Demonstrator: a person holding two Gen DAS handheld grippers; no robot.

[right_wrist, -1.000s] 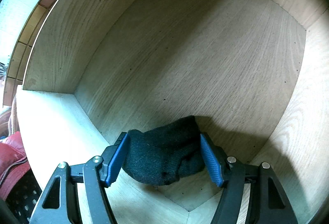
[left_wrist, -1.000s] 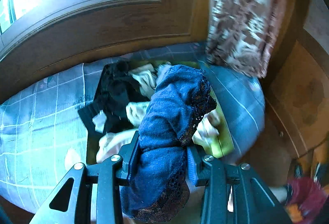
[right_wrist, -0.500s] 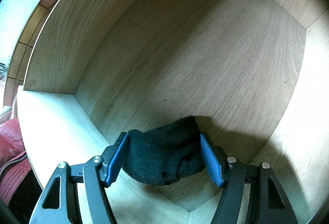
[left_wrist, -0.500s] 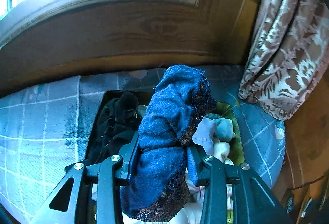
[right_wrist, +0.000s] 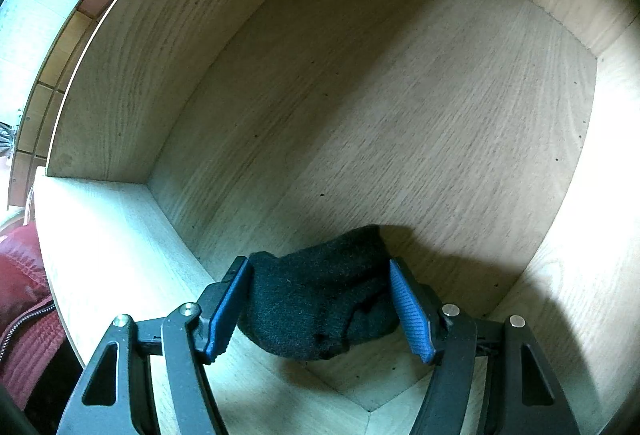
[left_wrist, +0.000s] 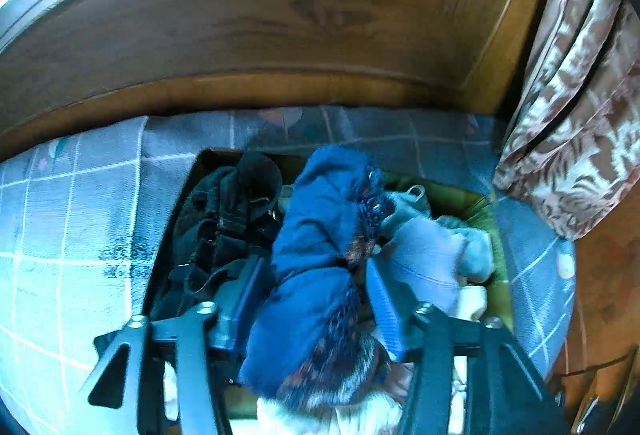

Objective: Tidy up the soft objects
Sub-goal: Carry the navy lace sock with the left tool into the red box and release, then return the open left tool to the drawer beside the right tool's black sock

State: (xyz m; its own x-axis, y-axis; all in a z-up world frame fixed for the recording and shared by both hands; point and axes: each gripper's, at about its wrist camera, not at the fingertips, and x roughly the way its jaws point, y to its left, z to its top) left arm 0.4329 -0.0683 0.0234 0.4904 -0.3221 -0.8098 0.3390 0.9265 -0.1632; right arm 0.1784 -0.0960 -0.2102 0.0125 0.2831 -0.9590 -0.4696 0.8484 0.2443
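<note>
The left gripper (left_wrist: 316, 299) is clamped on a blue garment (left_wrist: 320, 235) with dark lace trim; its blue pads press the cloth from both sides, and the garment bulges above and sags below the fingers. The frame is somewhat blurred. Under the garment sits a tray (left_wrist: 486, 211) with a green inner wall, resting on a grey checked cover (left_wrist: 80, 203). In the tray, left of the blue garment, lies a heap of black clothes (left_wrist: 224, 219); right of it lie pale pieces, lilac (left_wrist: 424, 255) and light teal (left_wrist: 476, 251) among them. Beyond the tray runs a wooden panel (left_wrist: 240, 27), and to the tray's right hangs a brown patterned curtain (left_wrist: 580, 107).

The right gripper (right_wrist: 320, 303) reaches into a light wooden box (right_wrist: 360, 95). A black sock (right_wrist: 316, 303) lies between its fingers, low near a corner of the box. The fingers are spread fairly wide; the left pad (right_wrist: 226, 309) touches the sock's edge, while the right pad (right_wrist: 410, 309) is at the sock's far edge, so whether they squeeze it I cannot tell. Left of the box's rim, a red quilted fabric (right_wrist: 22, 295) shows.
</note>
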